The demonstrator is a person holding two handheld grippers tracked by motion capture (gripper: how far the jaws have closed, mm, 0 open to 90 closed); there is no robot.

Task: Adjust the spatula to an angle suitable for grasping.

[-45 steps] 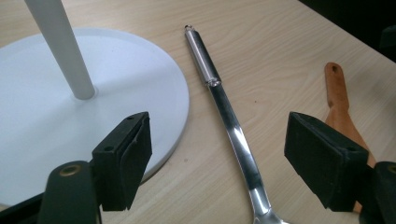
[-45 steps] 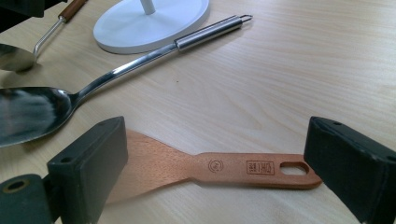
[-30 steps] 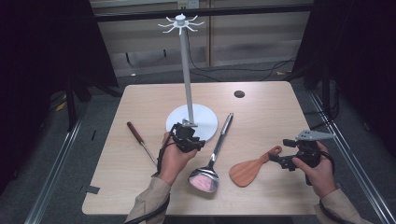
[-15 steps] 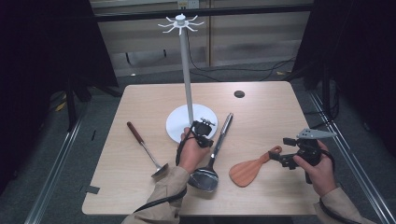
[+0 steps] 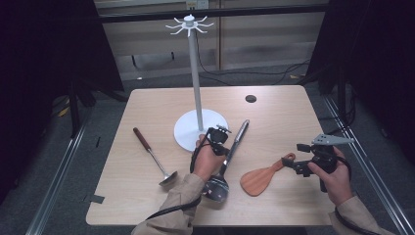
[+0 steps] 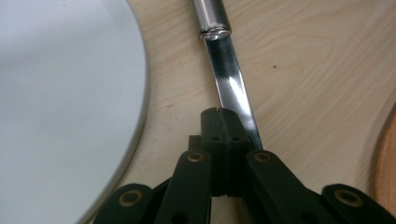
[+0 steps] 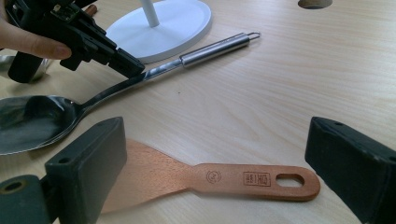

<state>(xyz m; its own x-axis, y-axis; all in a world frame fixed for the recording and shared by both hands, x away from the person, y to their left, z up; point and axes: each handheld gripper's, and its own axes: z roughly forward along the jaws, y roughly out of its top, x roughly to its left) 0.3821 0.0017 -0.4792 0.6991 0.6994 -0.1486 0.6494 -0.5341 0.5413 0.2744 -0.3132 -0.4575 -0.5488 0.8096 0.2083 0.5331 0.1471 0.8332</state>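
With jaws pressed together, left tool (image 6: 218, 114) touches steel spoon (image 6: 229, 79); right tool (image 7: 215, 158) gapes.

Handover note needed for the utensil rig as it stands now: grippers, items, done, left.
Left gripper: jaws shut, tips against the flat shank of the steel spoon; real grip unclear.
Right gripper: open, straddling the wooden spatula handle, not pressing it.
Ladle lies left of the white hook stand.
Done: nothing hung; all three utensils lie on the table.
Left: probably lift each and hang it on the stand.
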